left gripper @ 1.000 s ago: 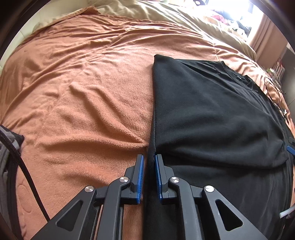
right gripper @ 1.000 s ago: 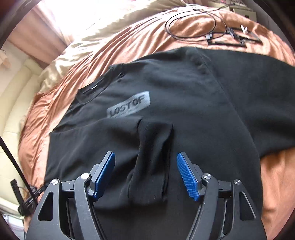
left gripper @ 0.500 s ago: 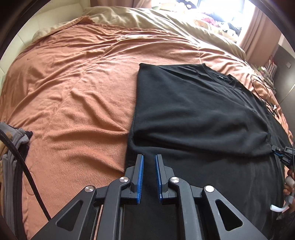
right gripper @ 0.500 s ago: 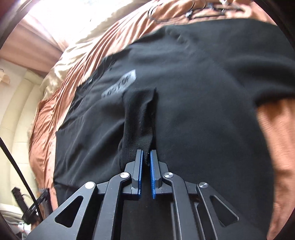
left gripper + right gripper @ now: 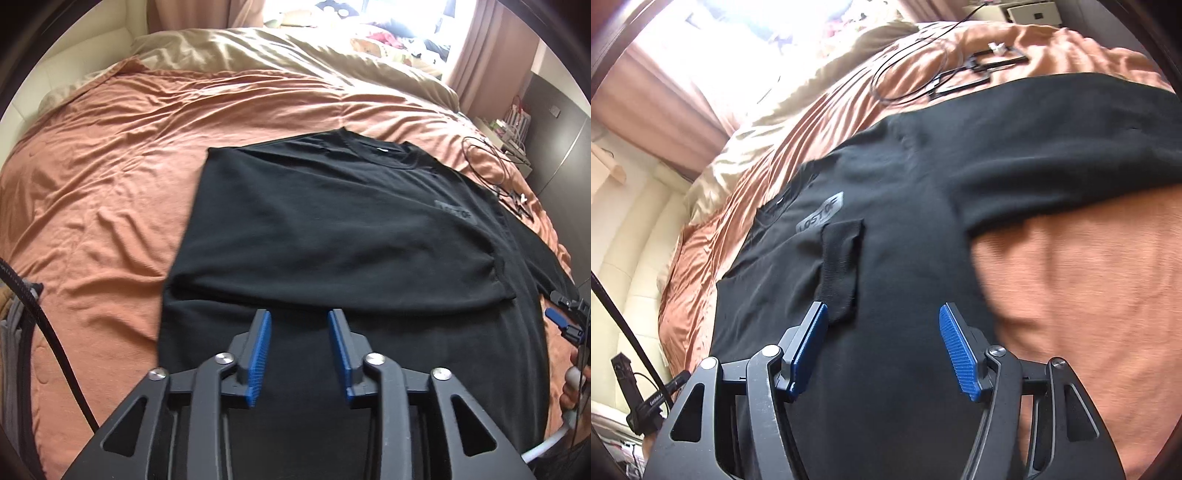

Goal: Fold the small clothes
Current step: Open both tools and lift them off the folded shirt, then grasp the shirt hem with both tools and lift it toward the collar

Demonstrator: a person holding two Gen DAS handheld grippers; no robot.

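Note:
A black sweatshirt (image 5: 332,229) with a grey chest label (image 5: 822,216) lies flat on the orange bedspread (image 5: 103,177). One side is folded in over the body, and its ribbed cuff (image 5: 840,273) rests near the label. The other sleeve (image 5: 1052,147) stretches out to the right in the right wrist view. My left gripper (image 5: 299,350) is open and empty just above the lower body of the shirt. My right gripper (image 5: 882,347) is open and empty, just below the cuff. It also shows at the right edge of the left wrist view (image 5: 565,321).
Black cables (image 5: 491,162) lie on the bedspread beyond the shirt's far shoulder, also seen in the right wrist view (image 5: 945,74). A beige duvet (image 5: 295,55) is bunched at the head of the bed. Grey clothes (image 5: 14,350) lie at the left edge.
Both grippers opened and let go of the shirt. The left gripper pulled back and rose, showing the whole shirt. The right one released the cuff, which now lies on the body.

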